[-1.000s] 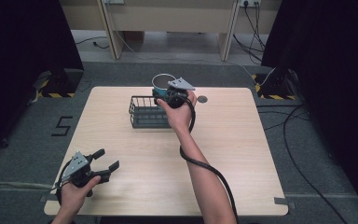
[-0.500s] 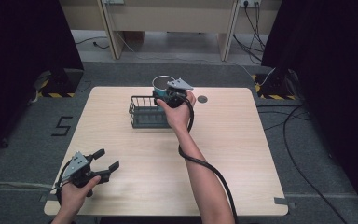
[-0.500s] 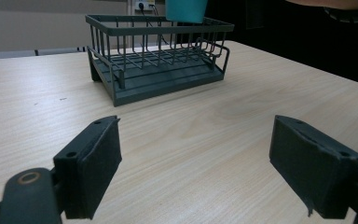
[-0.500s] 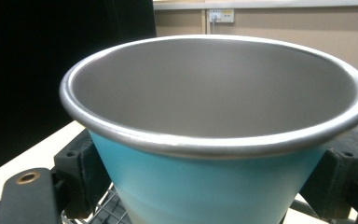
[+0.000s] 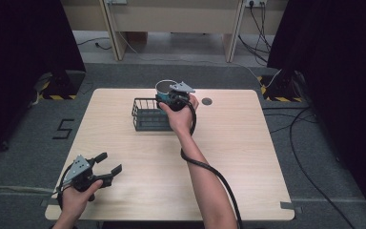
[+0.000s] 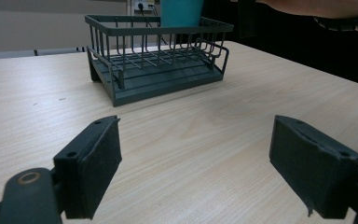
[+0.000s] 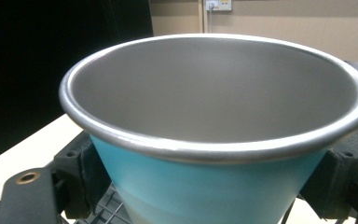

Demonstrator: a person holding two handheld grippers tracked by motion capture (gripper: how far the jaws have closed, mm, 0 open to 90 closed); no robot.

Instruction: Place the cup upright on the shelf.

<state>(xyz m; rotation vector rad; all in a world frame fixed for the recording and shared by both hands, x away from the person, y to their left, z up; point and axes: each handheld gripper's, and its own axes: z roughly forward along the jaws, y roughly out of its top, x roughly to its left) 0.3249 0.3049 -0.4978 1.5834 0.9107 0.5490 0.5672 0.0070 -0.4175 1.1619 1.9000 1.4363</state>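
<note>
Here my right gripper (image 5: 167, 97) clasps the teal steel-lined cup (image 7: 214, 140) over the dark wire basket (image 5: 147, 117); next, lower gently. My left gripper (image 5: 106, 168) rests spread apart.

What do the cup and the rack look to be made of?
Cup: likely metal, with a brushed grey inside, a rolled shiny rim and a smooth teal coating outside. Rack: thin dark grey rods over a matte tray, probably coated wire on plastic, though the look leaves that open.
</note>
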